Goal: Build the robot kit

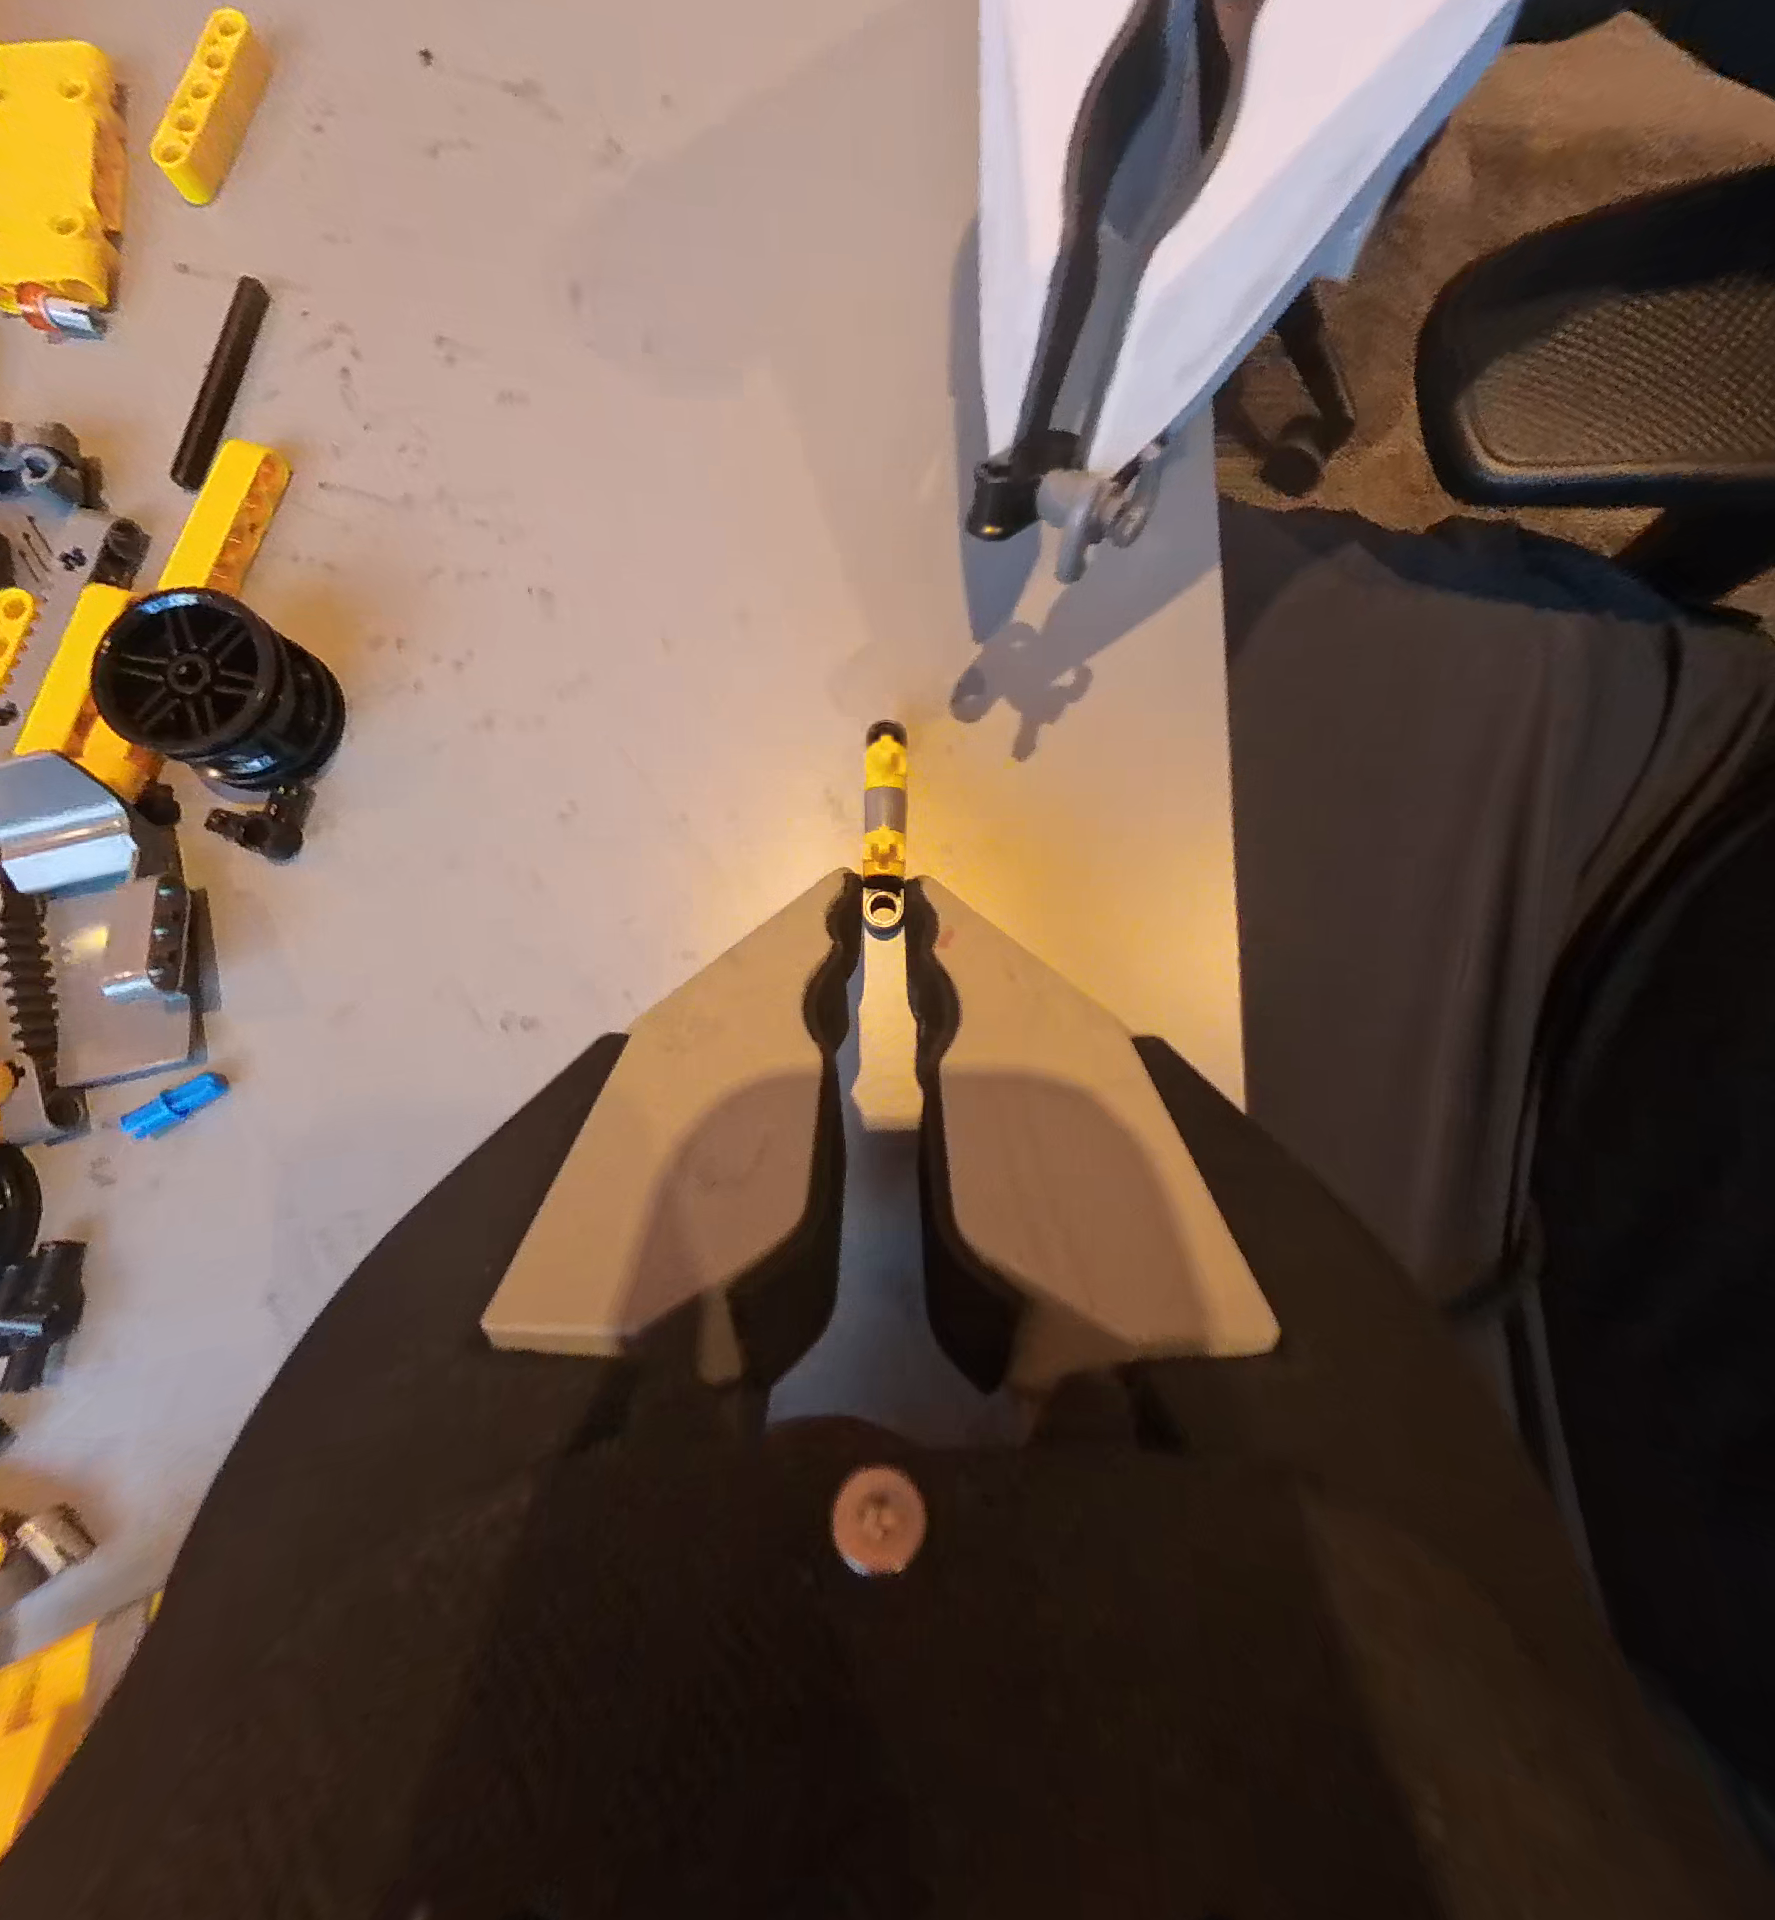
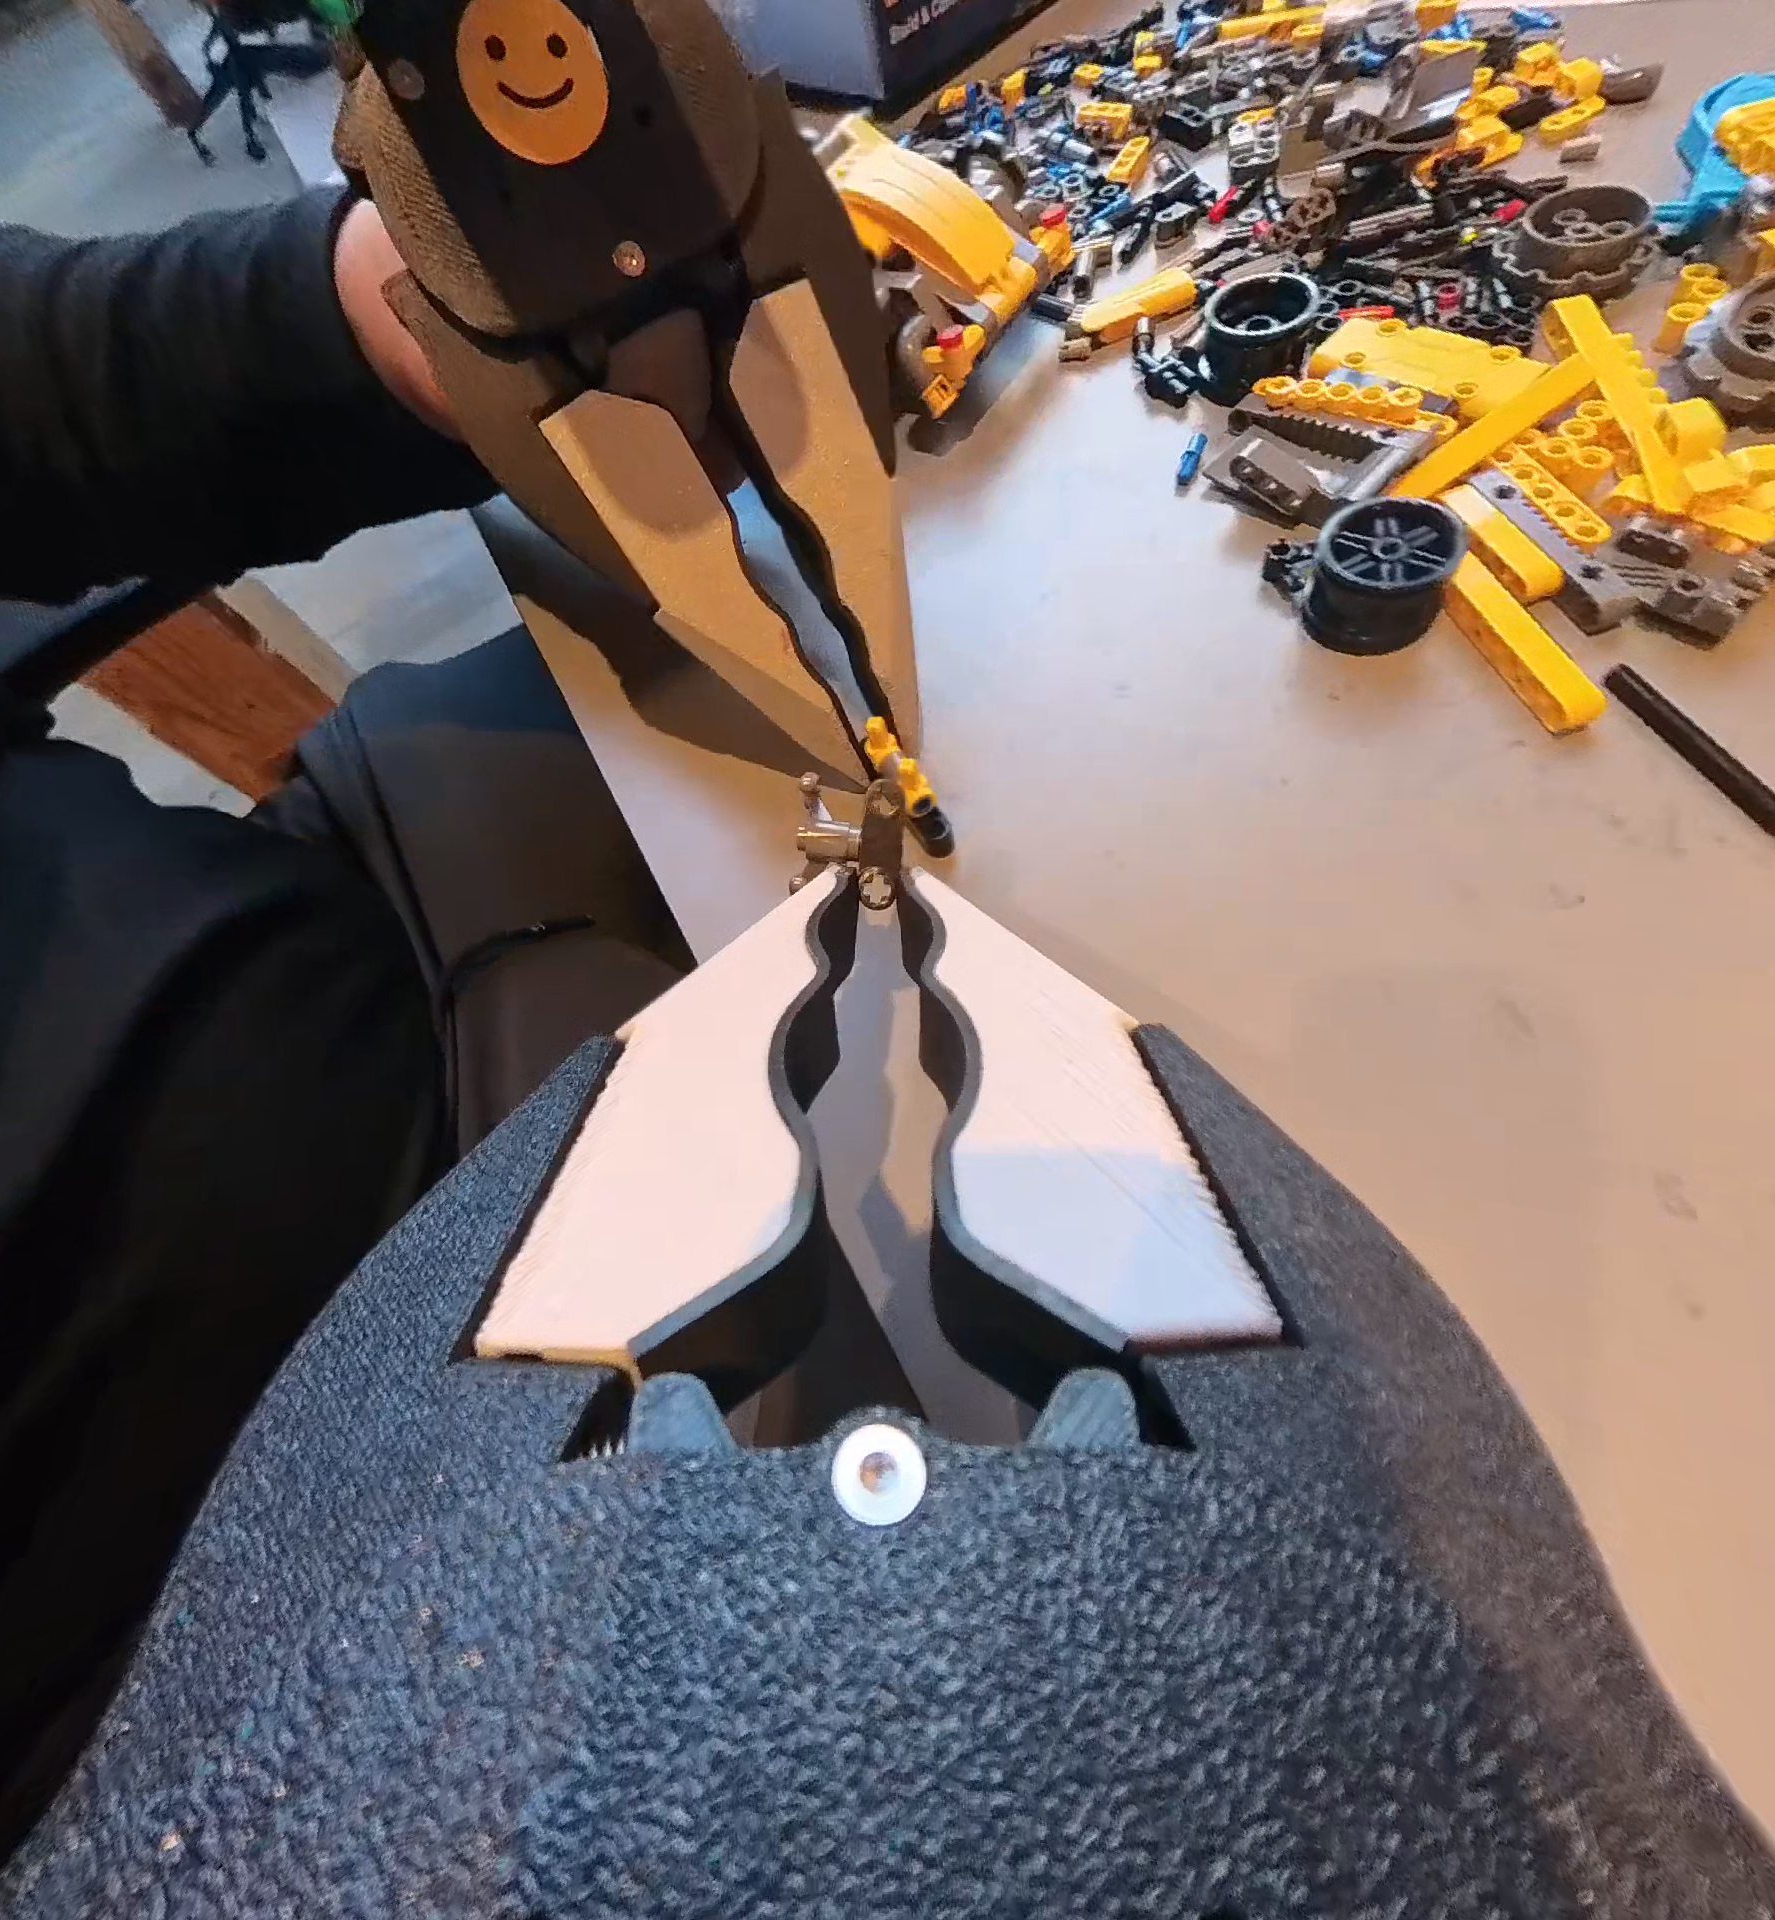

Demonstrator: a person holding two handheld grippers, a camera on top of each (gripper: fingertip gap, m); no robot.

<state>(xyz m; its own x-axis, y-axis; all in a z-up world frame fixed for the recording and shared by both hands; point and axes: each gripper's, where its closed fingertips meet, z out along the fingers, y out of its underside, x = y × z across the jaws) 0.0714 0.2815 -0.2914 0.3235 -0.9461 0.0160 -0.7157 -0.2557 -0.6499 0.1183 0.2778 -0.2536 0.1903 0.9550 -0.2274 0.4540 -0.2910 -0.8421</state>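
Left wrist view, from the left edge: we see a spread of yellow and grey building-toy parts on the pale table (image 1: 654, 436), among them a yellow motor block (image 1: 47, 171), a short yellow beam (image 1: 210, 104), a black axle rod (image 1: 221, 379), a black wheel (image 1: 213, 686) and a small blue pin (image 1: 176, 1103). Toward the middle, our left tool (image 1: 883, 899) has its tips pressed together on the grey end of a small yellow and grey axle assembly (image 1: 884, 795), which juts forward over the table. Further right and above, our right tool (image 1: 1065, 499) reaches in from the top, pinching a grey and black connector piece (image 1: 1059, 504) just above the table's edge. Right of that edge lie dark clothing and a black mesh chair (image 1: 1652, 395).

In the right wrist view, a dark sleeve (image 2: 135, 384) crosses the left side, leading to the left tool (image 2: 878, 753) with an orange smiley disc (image 2: 533, 81) on its body. Its tips pinch the axle assembly (image 2: 909, 779). At centre, the right tool (image 2: 878, 883) clamps the connector piece (image 2: 867, 842), which touches or nearly touches the axle assembly; we cannot tell which. To the right sits the big parts pile (image 2: 1485, 312), with a black wheel (image 2: 1387, 566) and the axle rod (image 2: 1704, 748) near its edge.
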